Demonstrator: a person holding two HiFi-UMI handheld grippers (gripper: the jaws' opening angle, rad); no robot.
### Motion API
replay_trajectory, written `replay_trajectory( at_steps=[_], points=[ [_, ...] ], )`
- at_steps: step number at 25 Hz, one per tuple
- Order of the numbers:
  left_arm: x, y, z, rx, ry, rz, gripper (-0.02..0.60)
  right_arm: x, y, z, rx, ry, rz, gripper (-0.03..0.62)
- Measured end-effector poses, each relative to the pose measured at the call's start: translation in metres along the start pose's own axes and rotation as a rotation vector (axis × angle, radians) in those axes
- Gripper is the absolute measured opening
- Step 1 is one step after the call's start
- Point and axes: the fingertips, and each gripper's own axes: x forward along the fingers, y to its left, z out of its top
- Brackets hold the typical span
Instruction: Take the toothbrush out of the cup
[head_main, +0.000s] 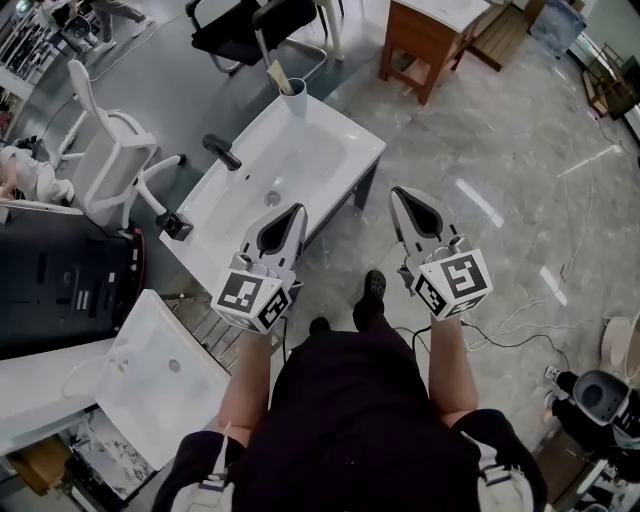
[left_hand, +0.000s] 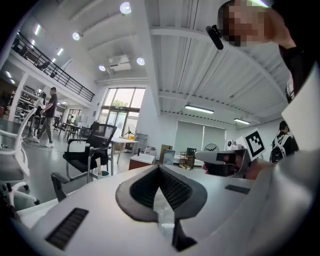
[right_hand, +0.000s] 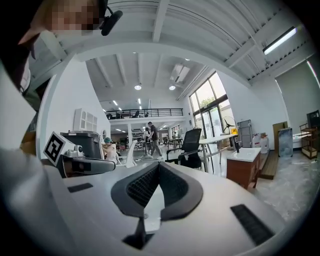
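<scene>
A white cup (head_main: 294, 99) stands on the far corner of the white sink basin (head_main: 340, 160), with a toothbrush (head_main: 277, 75) leaning out of it to the left. My left gripper (head_main: 297, 210) hovers over the basin's near edge, well short of the cup, its jaws shut and empty. My right gripper (head_main: 398, 193) is held over the floor to the right of the basin, also shut and empty. In the left gripper view the closed jaws (left_hand: 159, 166) point across the room, and the cup (left_hand: 99, 173) shows small and far to the left. The right gripper view shows closed jaws (right_hand: 159, 165).
A black faucet (head_main: 222, 150) sits at the basin's left side. A white office chair (head_main: 110, 150) stands further left, a black chair (head_main: 240, 30) behind the cup, a wooden table (head_main: 425, 40) at the back right. A second white basin (head_main: 160, 370) lies near left. Cables (head_main: 510, 325) trail on the floor.
</scene>
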Motion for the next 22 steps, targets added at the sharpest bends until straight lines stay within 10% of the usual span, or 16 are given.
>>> replay_trajectory(
  at_steps=[22],
  points=[
    [0.097, 0.006, 0.001, -0.006, 0.018, 0.202, 0.015, 0.063, -0.092, 0.008, 0.026, 0.006, 0.225, 0.031]
  ],
)
